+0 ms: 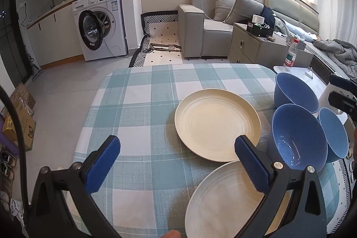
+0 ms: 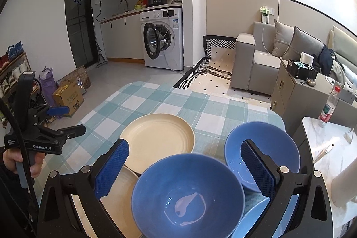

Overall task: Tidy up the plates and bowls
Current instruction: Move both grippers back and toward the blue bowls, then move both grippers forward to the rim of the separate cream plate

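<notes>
Two cream plates lie on the checked tablecloth (image 1: 142,104): a far plate (image 1: 217,124) (image 2: 158,137) and a near plate (image 1: 227,200) (image 2: 118,200), their rims overlapping. To their right three blue bowls stand upright: far bowl (image 1: 294,90) (image 2: 267,144), middle bowl (image 1: 299,135) (image 2: 187,191), and a third bowl (image 1: 334,133) (image 2: 252,215). My left gripper (image 1: 178,146) (image 2: 69,119) hovers open over the cloth, its right finger above the plates. My right gripper (image 2: 185,148) (image 1: 331,88) is open above the middle bowl, holding nothing.
A white marble side table (image 2: 323,142) with a water bottle (image 2: 329,107) (image 1: 290,55) stands beside the table's right edge. Beyond are a grey cabinet (image 1: 247,46), sofa (image 1: 207,28) and washing machine (image 1: 100,23). A cardboard box (image 2: 69,97) sits on the floor at the left.
</notes>
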The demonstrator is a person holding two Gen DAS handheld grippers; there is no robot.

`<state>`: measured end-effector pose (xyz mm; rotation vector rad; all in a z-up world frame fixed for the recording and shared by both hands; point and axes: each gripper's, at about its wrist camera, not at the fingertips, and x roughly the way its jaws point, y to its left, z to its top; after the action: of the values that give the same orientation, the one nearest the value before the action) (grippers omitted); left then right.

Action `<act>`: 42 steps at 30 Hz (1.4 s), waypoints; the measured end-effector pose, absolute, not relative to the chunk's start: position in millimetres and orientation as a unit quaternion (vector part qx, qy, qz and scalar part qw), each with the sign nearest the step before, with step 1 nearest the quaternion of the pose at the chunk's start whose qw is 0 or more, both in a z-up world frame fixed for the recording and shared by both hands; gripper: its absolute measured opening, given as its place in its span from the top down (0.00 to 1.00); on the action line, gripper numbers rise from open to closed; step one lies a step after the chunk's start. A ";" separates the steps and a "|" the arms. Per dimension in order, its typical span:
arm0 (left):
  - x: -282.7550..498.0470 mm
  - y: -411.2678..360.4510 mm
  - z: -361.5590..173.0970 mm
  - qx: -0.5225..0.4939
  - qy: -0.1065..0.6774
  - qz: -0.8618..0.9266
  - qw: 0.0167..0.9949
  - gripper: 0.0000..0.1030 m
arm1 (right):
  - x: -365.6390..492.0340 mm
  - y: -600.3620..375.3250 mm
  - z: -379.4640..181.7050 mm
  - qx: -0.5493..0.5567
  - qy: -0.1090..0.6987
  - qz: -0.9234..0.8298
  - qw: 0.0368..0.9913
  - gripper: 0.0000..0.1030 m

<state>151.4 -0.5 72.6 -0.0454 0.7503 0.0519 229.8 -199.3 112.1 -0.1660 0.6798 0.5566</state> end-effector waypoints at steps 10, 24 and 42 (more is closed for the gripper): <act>165.8 2.2 64.4 -0.029 0.380 0.031 0.924 0.00 | 260.6 -194.9 106.9 -0.078 0.356 0.280 0.888 0.01; 187.2 6.3 45.9 -0.035 0.406 0.026 0.913 0.00 | 298.6 -166.5 74.7 -0.095 0.412 0.286 0.860 0.01; 203.5 17.9 30.1 -0.050 0.425 0.029 0.904 0.00 | 330.0 -129.9 61.7 -0.129 0.438 0.290 0.841 0.01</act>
<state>203.5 17.9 30.1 -0.1031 0.8775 0.0604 330.0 -129.9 61.7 -0.2730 0.9264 0.6120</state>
